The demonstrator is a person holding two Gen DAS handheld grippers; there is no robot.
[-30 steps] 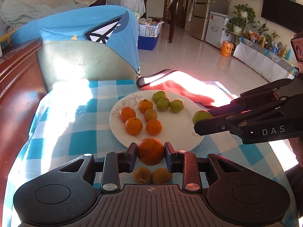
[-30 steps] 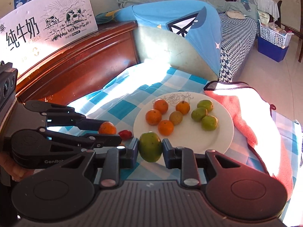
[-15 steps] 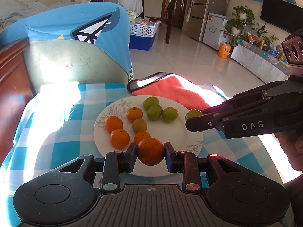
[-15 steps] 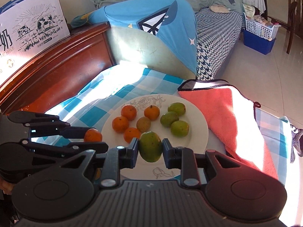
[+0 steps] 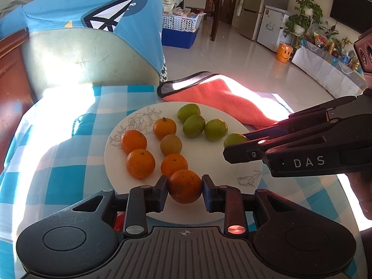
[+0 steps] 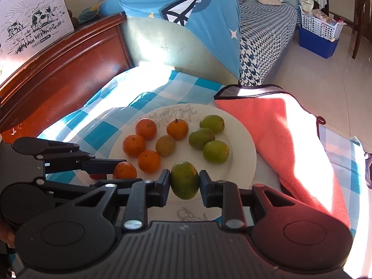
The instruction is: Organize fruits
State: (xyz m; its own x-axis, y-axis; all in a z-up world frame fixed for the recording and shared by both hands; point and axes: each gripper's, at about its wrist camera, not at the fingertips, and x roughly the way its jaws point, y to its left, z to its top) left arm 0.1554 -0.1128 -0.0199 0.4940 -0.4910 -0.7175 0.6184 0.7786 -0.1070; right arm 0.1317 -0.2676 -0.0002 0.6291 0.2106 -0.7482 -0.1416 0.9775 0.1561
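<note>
A white plate (image 5: 209,158) (image 6: 241,162) on the blue checked cloth holds several oranges (image 5: 140,162) (image 6: 134,145) on its left half, one brownish fruit (image 5: 171,144) and three green fruits (image 5: 216,129) (image 6: 215,151) on its right. My left gripper (image 5: 185,186) is shut on an orange (image 5: 185,186) over the plate's near edge; it also shows in the right wrist view (image 6: 124,171). My right gripper (image 6: 184,180) is shut on a green fruit (image 6: 184,180) over the plate's near right edge, also seen in the left wrist view (image 5: 234,139).
An orange-pink towel (image 5: 223,102) (image 6: 279,134) lies right of the plate. A small red object (image 5: 119,219) (image 6: 97,176) lies on the cloth near the plate's left edge. A wooden bed frame (image 6: 60,69) and a blue-covered cushion (image 5: 93,30) stand behind the table.
Both grippers have moved forward with their fruits to hang over the plate's near edge. The plate looks closer in both views.
</note>
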